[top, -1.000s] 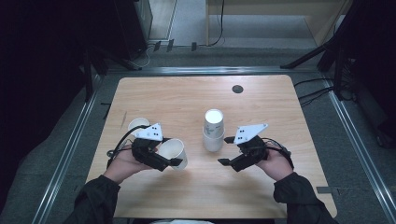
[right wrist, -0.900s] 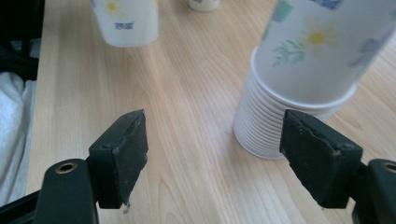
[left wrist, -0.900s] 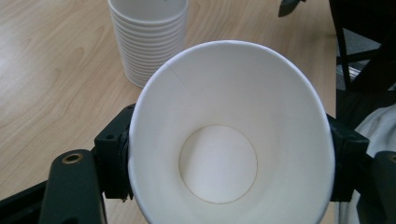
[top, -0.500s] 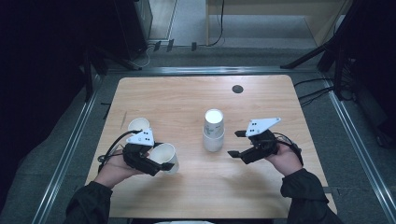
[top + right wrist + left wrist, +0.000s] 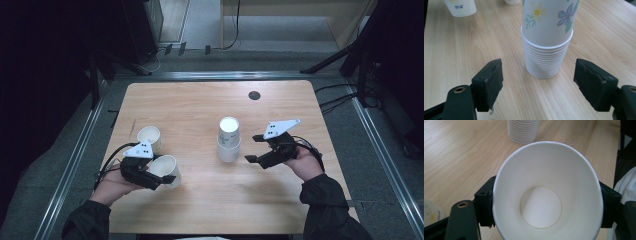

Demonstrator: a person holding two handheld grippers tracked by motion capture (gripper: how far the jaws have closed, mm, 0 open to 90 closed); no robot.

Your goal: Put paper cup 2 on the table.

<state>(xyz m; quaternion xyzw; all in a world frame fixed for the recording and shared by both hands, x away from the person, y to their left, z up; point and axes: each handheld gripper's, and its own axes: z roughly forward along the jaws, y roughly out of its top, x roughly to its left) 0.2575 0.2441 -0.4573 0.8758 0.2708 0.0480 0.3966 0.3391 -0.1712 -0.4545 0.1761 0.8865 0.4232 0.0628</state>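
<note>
The left claw (image 5: 167, 178) is clamped on a white paper cup (image 5: 164, 167), at about 8 o'clock on the counter (image 5: 200, 110). Another cup (image 5: 149, 137) stands just beside it at 11 o'clock. The right claw (image 5: 254, 148) has its jaws apart, near the cup stack (image 5: 229, 140) at its 9 o'clock.
</note>
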